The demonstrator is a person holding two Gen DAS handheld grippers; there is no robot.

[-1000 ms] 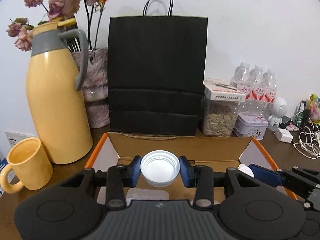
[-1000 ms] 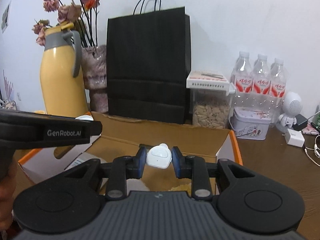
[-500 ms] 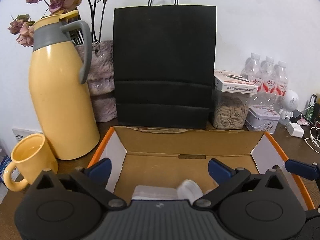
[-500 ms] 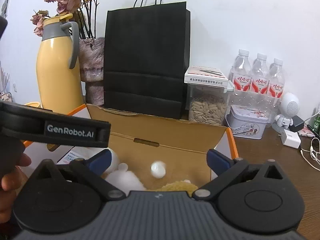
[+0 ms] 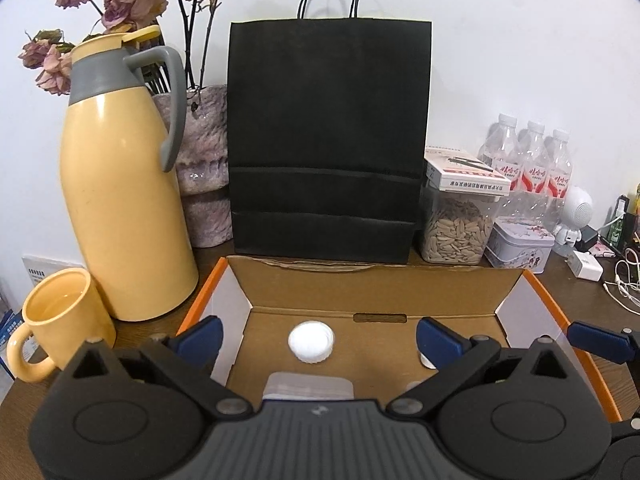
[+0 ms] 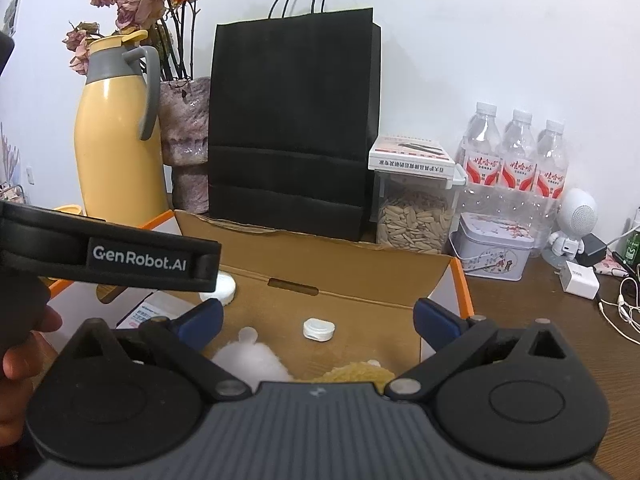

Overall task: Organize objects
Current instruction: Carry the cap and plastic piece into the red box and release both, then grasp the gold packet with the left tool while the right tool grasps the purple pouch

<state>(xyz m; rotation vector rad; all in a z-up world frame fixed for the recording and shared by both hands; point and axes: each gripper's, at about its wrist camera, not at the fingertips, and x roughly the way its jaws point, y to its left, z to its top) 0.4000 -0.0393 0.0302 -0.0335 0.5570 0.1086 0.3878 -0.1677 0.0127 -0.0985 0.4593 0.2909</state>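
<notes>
Keep both the left gripper [image 5: 318, 334] and right gripper [image 6: 316, 320] spread wide and empty; lift clear of the cardboard box [image 5: 360, 280]; avoid nudging the white cap [image 5: 311, 341].

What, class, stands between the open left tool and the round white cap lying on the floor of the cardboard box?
Nothing visible. The left tool hangs open above the cardboard box, and the round white cap lies in plain sight between its blue fingers, on bare box floor, apart from the clear packet nearer the camera.
</notes>
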